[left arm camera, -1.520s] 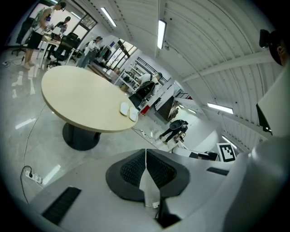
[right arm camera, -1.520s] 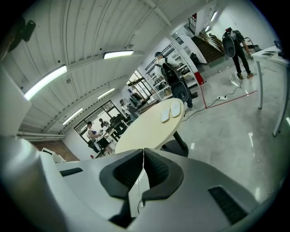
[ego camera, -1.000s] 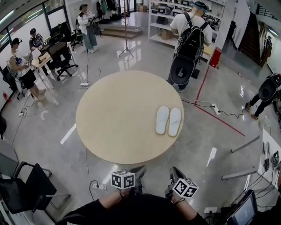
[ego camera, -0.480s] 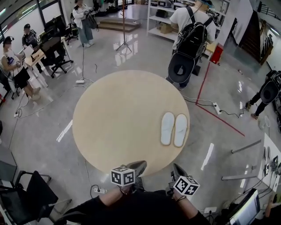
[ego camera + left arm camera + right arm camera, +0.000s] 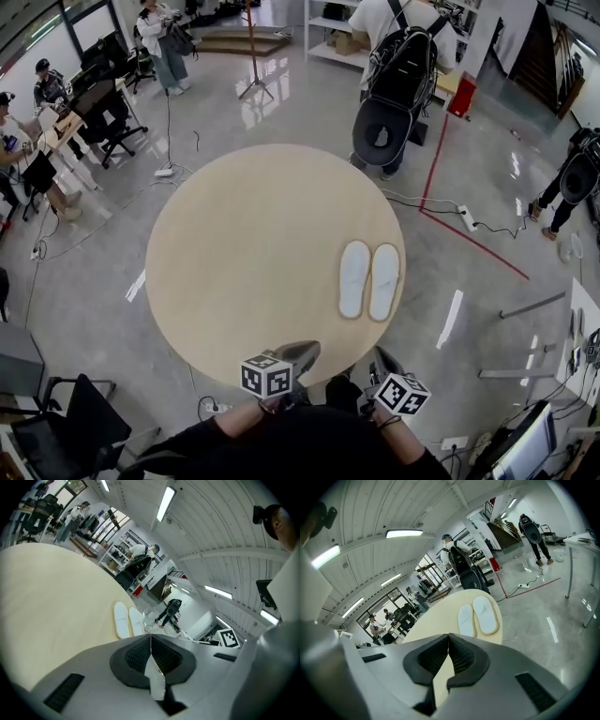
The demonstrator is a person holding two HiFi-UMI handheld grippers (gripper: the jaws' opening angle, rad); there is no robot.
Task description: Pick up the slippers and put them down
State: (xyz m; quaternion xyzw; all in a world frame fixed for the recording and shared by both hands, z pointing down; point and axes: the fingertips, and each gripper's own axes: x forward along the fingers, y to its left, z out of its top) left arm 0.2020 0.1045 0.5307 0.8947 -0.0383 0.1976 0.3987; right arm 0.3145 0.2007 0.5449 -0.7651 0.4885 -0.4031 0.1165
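Note:
A pair of white slippers [image 5: 369, 279] lies side by side, soles up, near the right edge of the round beige table [image 5: 244, 253]. They also show ahead in the left gripper view as the slippers [image 5: 128, 620] and in the right gripper view as the slippers [image 5: 477, 615]. My left gripper [image 5: 305, 351] is shut and empty at the table's near edge. My right gripper [image 5: 382, 357] is shut and empty too, just off the near right edge. Both are well short of the slippers.
A person with a black backpack [image 5: 394, 84] stands just beyond the table's far right side. Cables and a power strip [image 5: 467, 218] lie on the floor to the right. Desks, chairs and seated people [image 5: 37, 141] fill the far left. A black chair [image 5: 66, 431] stands at near left.
The table and slippers have drawn nearer in the head view as I moved forward. Both grippers have advanced to the table's near edge, still shut.

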